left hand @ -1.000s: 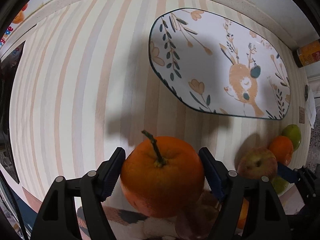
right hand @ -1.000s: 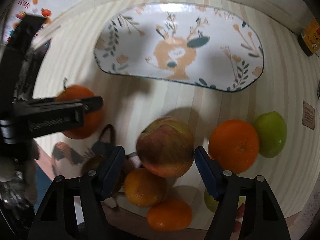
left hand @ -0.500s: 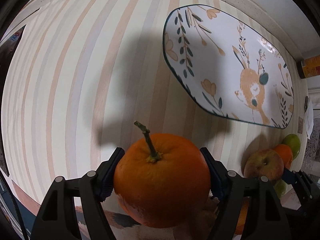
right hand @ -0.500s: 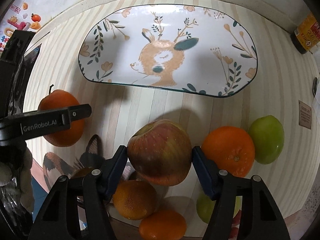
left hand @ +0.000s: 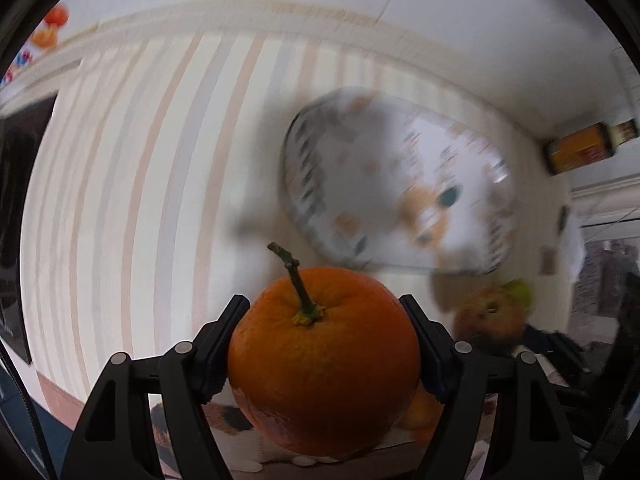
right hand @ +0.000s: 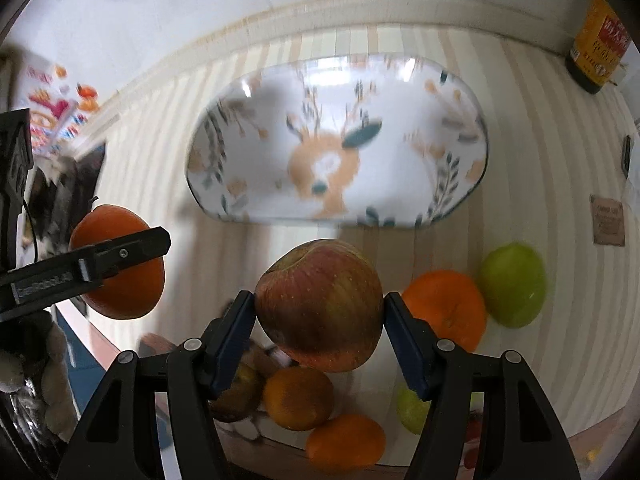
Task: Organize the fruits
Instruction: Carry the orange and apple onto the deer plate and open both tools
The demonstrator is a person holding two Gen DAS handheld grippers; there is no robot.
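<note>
My left gripper (left hand: 324, 350) is shut on an orange with a green stem (left hand: 324, 360) and holds it above the striped table. It also shows in the right wrist view (right hand: 118, 262), at the left. My right gripper (right hand: 318, 320) is shut on a red-green apple (right hand: 320, 304), lifted off the table. The white deer-pattern tray (right hand: 460, 184) lies empty beyond both grippers and looks blurred in the left wrist view (left hand: 340, 148). The apple also shows in the left wrist view (left hand: 490, 316).
An orange (right hand: 448, 308) and a green apple (right hand: 514, 284) lie right of the held apple. More oranges (right hand: 298, 398) and a green fruit (right hand: 412, 410) lie near the table's front edge. A yellow-labelled bottle (right hand: 600, 52) stands at the back right, by the wall.
Both grippers have lifted their fruit higher off the table and tilted up, so the wall now shows. The tray looks blurred from the motion.
</note>
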